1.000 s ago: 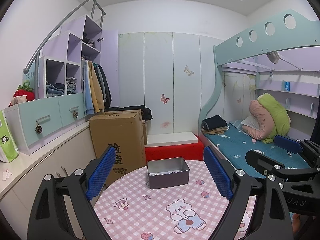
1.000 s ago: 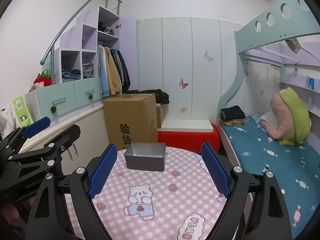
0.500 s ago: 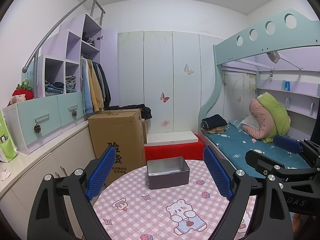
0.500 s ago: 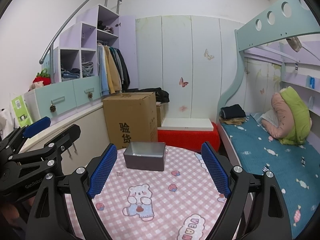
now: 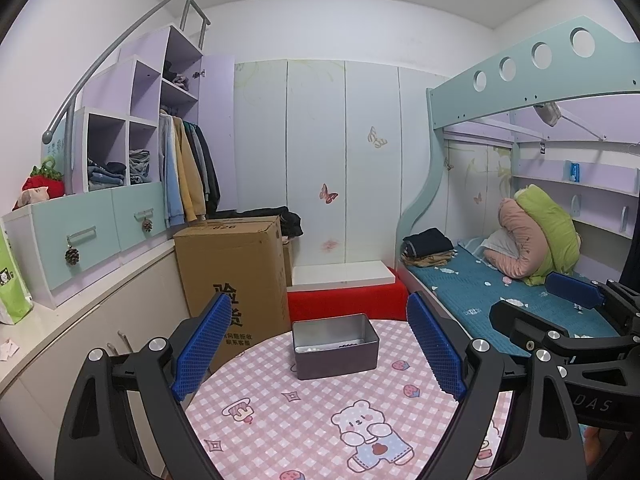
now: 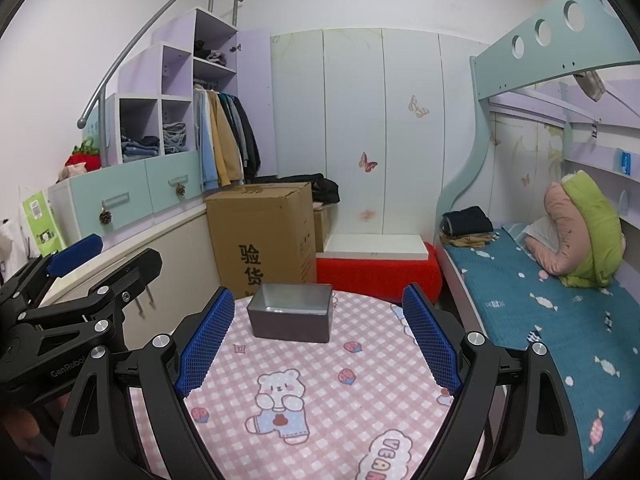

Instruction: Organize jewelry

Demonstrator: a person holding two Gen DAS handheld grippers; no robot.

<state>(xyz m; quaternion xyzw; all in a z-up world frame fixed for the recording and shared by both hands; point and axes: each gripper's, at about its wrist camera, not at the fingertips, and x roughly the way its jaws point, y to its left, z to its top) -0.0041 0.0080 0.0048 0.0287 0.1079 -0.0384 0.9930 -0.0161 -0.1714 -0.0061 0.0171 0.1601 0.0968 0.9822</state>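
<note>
The tin point(image 5: 335, 345) stands lidless near the far edge of the worktop point(image 5: 304, 420), long side across, and nothing else lies on the cloth in either view. Inside, against its far wall, the left view shows a pale strip and a short row of dark beads; that may be jewelry, though it is too small to be sure. The right view looks in at a shallow angle and shows only bare metal.

So the scene fits two stages: pieces already gathered in the tin, or pieces waiting there to be sorted. The pictures do not settle which.

The left gripper point(image 5: 318, 354) and right gripper point(image 6: 318, 340) both hover above the near half of the worktop, jaws spread wide and holding nothing, each aimed at the tin.

Any work in the tin would, I judge, need one gripper steadying a short wall, since light metal slides on cloth, and a steep reach from above, because the walls block a low approach.
</note>
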